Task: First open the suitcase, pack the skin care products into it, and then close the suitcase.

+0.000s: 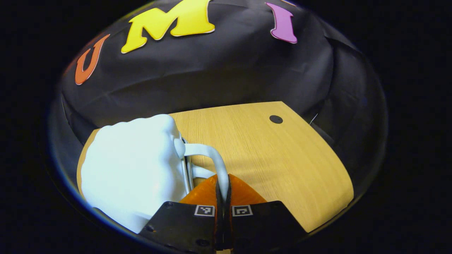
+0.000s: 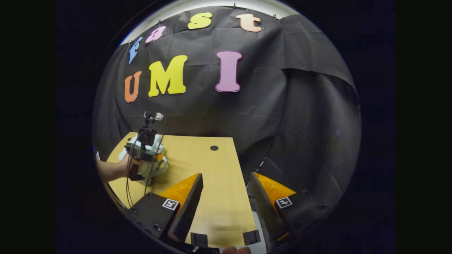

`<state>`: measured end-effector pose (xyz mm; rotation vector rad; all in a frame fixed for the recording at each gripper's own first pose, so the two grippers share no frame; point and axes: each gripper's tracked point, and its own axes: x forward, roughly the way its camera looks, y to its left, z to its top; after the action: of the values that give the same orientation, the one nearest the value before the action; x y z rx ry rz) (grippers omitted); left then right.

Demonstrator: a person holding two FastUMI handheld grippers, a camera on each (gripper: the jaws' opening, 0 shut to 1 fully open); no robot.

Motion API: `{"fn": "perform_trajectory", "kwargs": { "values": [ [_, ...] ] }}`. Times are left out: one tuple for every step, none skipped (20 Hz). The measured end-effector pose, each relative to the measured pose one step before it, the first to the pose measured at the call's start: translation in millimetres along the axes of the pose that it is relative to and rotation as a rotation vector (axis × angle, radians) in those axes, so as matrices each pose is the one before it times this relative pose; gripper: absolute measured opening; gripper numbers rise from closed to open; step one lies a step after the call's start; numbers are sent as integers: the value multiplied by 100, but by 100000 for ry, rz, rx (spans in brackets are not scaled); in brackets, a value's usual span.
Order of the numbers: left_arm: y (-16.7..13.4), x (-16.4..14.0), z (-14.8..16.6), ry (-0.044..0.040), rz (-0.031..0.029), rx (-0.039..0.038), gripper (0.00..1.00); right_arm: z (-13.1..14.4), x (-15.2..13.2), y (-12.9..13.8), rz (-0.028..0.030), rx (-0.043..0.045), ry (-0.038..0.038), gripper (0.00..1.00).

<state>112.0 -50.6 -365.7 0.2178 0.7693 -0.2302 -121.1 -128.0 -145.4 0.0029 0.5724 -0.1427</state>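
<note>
A small pale blue suitcase (image 1: pixel 134 169) stands on the wooden table (image 1: pixel 282 158) at the left of the left gripper view, its two halves together along a metal seam. Its white handle (image 1: pixel 212 155) arches off the side. My left gripper (image 1: pixel 223 192) is shut on the lower end of that handle. In the right gripper view the suitcase (image 2: pixel 155 171) sits at the table's left, with a hand (image 2: pixel 125 165) holding the left gripper (image 2: pixel 159 157) against it. My right gripper (image 2: pixel 226 190) hovers open over the table's near right part, with nothing between its fingers.
A round black grommet (image 1: pixel 275 119) sits in the tabletop near the far right corner, also seen as a grommet (image 2: pixel 214 147) in the right gripper view. Black cloth walls close the booth behind and to the right. The table's right edge (image 2: pixel 243 183) runs under my right gripper.
</note>
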Motion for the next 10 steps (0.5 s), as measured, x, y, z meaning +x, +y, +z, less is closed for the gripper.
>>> {"fn": "perform_trajectory", "kwargs": {
  "values": [
    [-78, -32, -254, -664, 2463, 2534, 7, 13, 72, 77, 295, 35, -136, 81],
    [-117, 162, -53, -678, 1910, 2616, 10, 69, 100, 153, 432, -91, -563, 81],
    [-417, 346, -283, -345, 75, 1665, 15, 132, 157, 245, 714, -73, -361, 81],
    [-41, 270, -178, -55, 446, -619, 18, 113, 110, 353, 734, 371, -381, 81],
    [-49, 224, -342, 1415, -62, -1495, 21, 10, 172, 408, 1082, 463, -114, 81],
    [-296, -151, 282, -736, -717, -2474, 23, 58, 132, 510, 1151, -353, -448, 81],
    [-446, -158, 230, -821, -654, -2080, 42, 121, 265, 245, 390, -887, -737, 81],
    [-466, -364, 226, -1393, -1380, -2321, 48, 205, 248, 428, 1304, 232, -685, 81],
    [-509, -512, 147, -888, -1470, -2462, 53, 246, 233, 509, 1351, 877, -260, 81],
    [-202, -595, 356, -1652, -359, -1370, 61, 170, 461, 424, 1316, 609, -597, 79]
  ]
}}
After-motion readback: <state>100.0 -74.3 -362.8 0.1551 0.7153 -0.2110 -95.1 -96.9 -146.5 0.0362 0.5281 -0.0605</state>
